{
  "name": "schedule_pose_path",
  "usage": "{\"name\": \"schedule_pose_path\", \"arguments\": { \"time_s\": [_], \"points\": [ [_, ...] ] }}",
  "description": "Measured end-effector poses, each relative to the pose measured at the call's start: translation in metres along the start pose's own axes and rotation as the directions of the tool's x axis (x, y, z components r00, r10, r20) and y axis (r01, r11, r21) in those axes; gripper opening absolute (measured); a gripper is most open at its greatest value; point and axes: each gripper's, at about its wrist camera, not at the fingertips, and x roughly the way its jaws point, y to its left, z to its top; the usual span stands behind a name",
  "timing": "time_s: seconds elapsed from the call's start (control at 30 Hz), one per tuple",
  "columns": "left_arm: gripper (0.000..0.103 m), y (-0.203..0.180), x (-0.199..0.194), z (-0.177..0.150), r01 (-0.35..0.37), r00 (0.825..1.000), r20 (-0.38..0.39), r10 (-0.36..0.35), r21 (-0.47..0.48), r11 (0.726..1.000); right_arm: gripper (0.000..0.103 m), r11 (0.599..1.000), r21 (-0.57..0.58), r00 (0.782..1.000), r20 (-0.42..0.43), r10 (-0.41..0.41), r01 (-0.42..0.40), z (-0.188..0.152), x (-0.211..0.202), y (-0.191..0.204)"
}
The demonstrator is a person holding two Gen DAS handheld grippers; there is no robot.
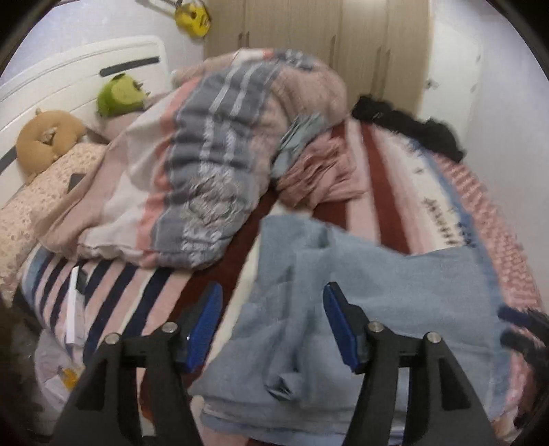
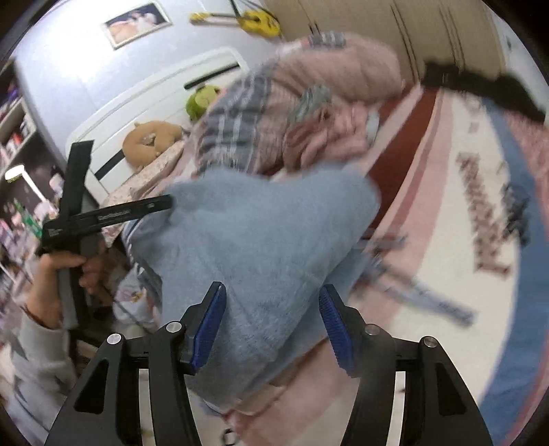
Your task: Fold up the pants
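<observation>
The light blue fleecy pants (image 1: 360, 291) lie in a loosely folded heap on the striped bedspread (image 1: 429, 192), near the bed's front edge. My left gripper (image 1: 272, 308) hovers just over them with its blue pads (image 1: 206, 326) wide apart, and they grip nothing. In the right wrist view the pants (image 2: 260, 240) bulge up between the open fingers of my right gripper (image 2: 271, 308); the pads (image 2: 334, 326) stand clear of the cloth. A person's hand (image 2: 51, 274) at the left holds the handle of the left tool.
A crumpled pink and grey duvet (image 1: 192, 178) fills the bed's middle, with a pink garment (image 1: 319, 175) beside it. Plush toys (image 1: 120, 94) and a pillow (image 1: 41, 212) lie by the white headboard (image 1: 68, 72). A black garment (image 1: 411, 127) lies at the far edge, and a wardrobe (image 1: 326, 31) stands behind.
</observation>
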Motion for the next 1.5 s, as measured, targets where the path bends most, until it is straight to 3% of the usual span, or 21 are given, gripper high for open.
{"name": "schedule_pose_path", "arguments": {
  "time_s": [0.1, 0.17, 0.37, 0.5, 0.7, 0.87, 1.03, 1.23, 1.33, 1.5],
  "points": [
    [0.057, -0.010, -0.011, -0.002, 0.075, 0.997, 0.029, -0.076, 0.024, 0.997, 0.053, 0.999, -0.034, 0.997, 0.070, 0.020, -0.018, 0.013, -0.016, 0.006],
    [0.057, -0.020, -0.004, -0.006, 0.115, 0.993, 0.003, -0.115, 0.037, 0.993, 0.053, 0.997, -0.040, 0.996, 0.057, 0.064, -0.062, 0.019, -0.010, 0.011],
    [0.057, -0.032, 0.037, -0.032, 0.108, 0.986, -0.131, -0.101, 0.045, 0.993, 0.053, 0.995, -0.063, 0.996, -0.039, 0.076, -0.078, 0.005, 0.028, 0.016],
    [0.057, -0.033, 0.051, -0.046, 0.109, 0.984, -0.148, -0.102, 0.041, 0.993, 0.053, 0.993, -0.097, 0.993, -0.106, 0.061, -0.071, -0.016, 0.046, 0.009],
    [0.057, -0.036, 0.051, -0.048, 0.085, 0.988, -0.133, -0.081, 0.026, 0.996, 0.053, 0.993, -0.093, 0.993, -0.104, 0.058, -0.067, -0.022, 0.049, 0.005],
    [0.065, -0.046, 0.041, -0.055, 0.021, 0.997, -0.073, -0.019, 0.024, 0.999, 0.054, 0.992, -0.116, 0.995, -0.089, 0.040, -0.050, -0.023, 0.042, 0.008],
    [0.070, -0.073, 0.022, -0.066, -0.066, 0.998, 0.013, 0.065, 0.069, 0.995, 0.069, 0.994, -0.108, 0.998, -0.059, -0.002, -0.005, -0.029, 0.025, 0.000],
    [0.075, -0.128, -0.017, -0.077, -0.053, 0.987, 0.155, 0.036, 0.113, 0.992, 0.071, 0.991, -0.104, 0.996, -0.002, -0.084, 0.084, -0.042, -0.012, -0.025],
    [0.081, -0.159, -0.039, -0.082, -0.005, 0.973, 0.231, -0.021, 0.112, 0.994, 0.075, 0.985, -0.095, 0.989, 0.051, -0.140, 0.144, -0.050, -0.042, -0.044],
    [0.089, -0.222, -0.082, -0.097, 0.085, 0.917, 0.378, -0.127, 0.125, 0.988, 0.080, 0.964, -0.044, 0.954, 0.161, -0.253, 0.264, -0.067, -0.106, -0.083]
  ]
}}
